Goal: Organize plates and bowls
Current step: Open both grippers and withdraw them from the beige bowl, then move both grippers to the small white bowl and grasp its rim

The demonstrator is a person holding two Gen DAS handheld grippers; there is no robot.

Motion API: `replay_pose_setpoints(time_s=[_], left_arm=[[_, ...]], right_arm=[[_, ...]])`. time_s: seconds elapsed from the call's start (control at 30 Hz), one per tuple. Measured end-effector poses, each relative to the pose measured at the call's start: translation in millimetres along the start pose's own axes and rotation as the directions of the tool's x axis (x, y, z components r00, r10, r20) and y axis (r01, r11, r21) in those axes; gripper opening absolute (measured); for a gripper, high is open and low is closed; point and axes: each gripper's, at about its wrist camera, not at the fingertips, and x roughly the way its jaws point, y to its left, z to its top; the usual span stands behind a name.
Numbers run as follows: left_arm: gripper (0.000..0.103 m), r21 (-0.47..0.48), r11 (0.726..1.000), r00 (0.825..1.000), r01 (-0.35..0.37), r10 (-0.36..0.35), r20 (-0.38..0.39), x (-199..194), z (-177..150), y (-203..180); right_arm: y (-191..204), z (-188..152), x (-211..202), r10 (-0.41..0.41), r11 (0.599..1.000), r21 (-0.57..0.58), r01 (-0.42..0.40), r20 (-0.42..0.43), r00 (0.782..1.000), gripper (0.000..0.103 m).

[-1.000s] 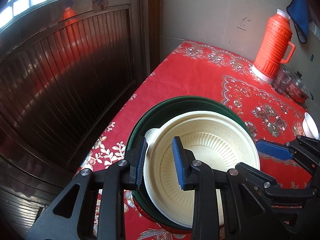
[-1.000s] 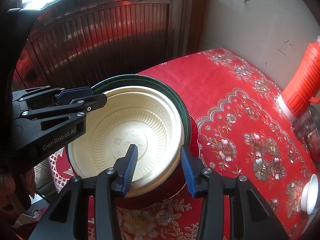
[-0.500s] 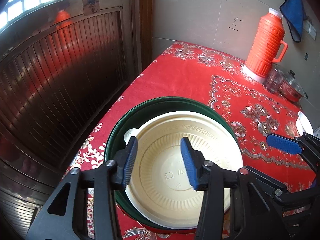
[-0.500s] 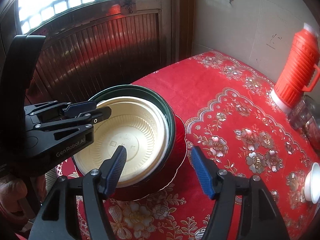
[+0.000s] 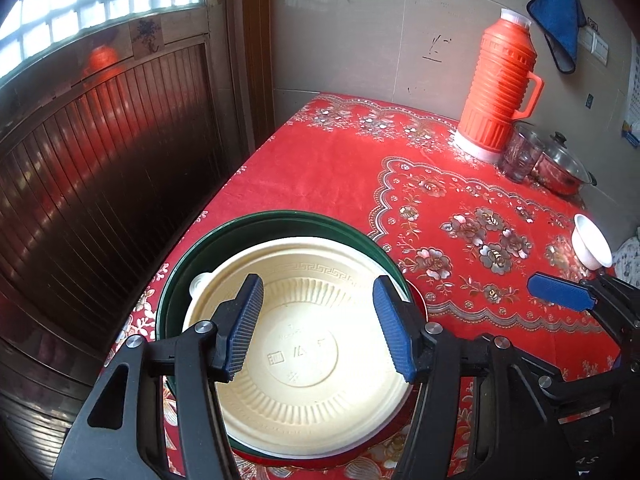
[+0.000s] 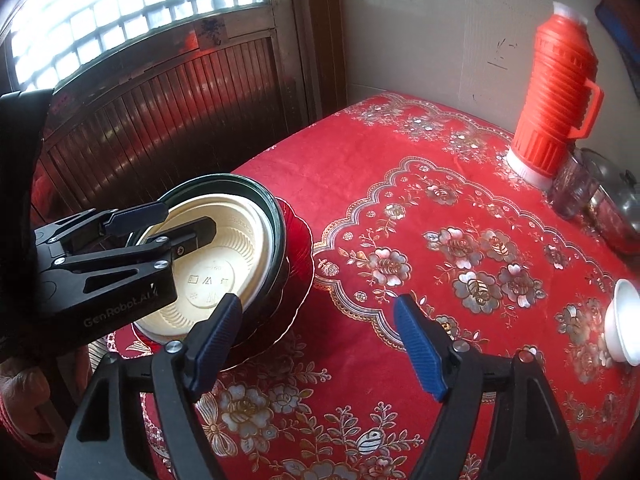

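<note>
A cream ribbed bowl (image 5: 304, 344) sits nested in a dark green bowl (image 5: 280, 220), which rests on a red scalloped plate (image 6: 300, 248) at the table's near left corner. My left gripper (image 5: 320, 324) hovers just above the cream bowl. Its jaws are opening, its blue pads are clear of the rim, and it holds nothing. My right gripper (image 6: 320, 322) is lower right of the stack, over bare tablecloth. Its jaws are also opening, with nothing between them, and its left fingertip is near the red plate's edge. The right wrist view shows the left gripper (image 6: 176, 222) over the cream bowl (image 6: 224, 248).
An orange thermos (image 5: 500, 88), a glass cup (image 5: 520, 156) and a lidded steel pot (image 5: 560, 168) stand at the far right by the wall. A small white cup (image 5: 592, 244) sits at the right edge. A dark wooden door (image 5: 100, 180) runs along the table's left side.
Both grippers let go of the cream bowl's rim, their jaws spread apart, and both drew back and up from the stack. The bowls stayed in place.
</note>
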Motion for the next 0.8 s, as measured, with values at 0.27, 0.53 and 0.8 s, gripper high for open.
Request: replay_pose_setpoints(time_s=[0.27, 0.53, 0.8], left_arm=[[0.058, 0.041, 0.998, 0.999, 0.039, -0.039, 0.001, 3, 5, -29], [0.058, 0.145, 0.984, 0.994, 0.108, -0.107, -0.013, 9, 11, -97], [0.058, 0.242, 0.949, 0.979, 0.204, -0.194, -0.064, 25, 14, -181]], right_arm=[[-23, -9, -13, -0.042, 0.998, 0.045, 0.042, 0.0, 0.999, 0.079], [-75, -27, -32, -0.121, 0.983, 0.135, 0.122, -0.013, 0.993, 0.079], [-141, -54, -54, -0.196, 0.95, 0.242, 0.198, -0.033, 0.98, 0.079]])
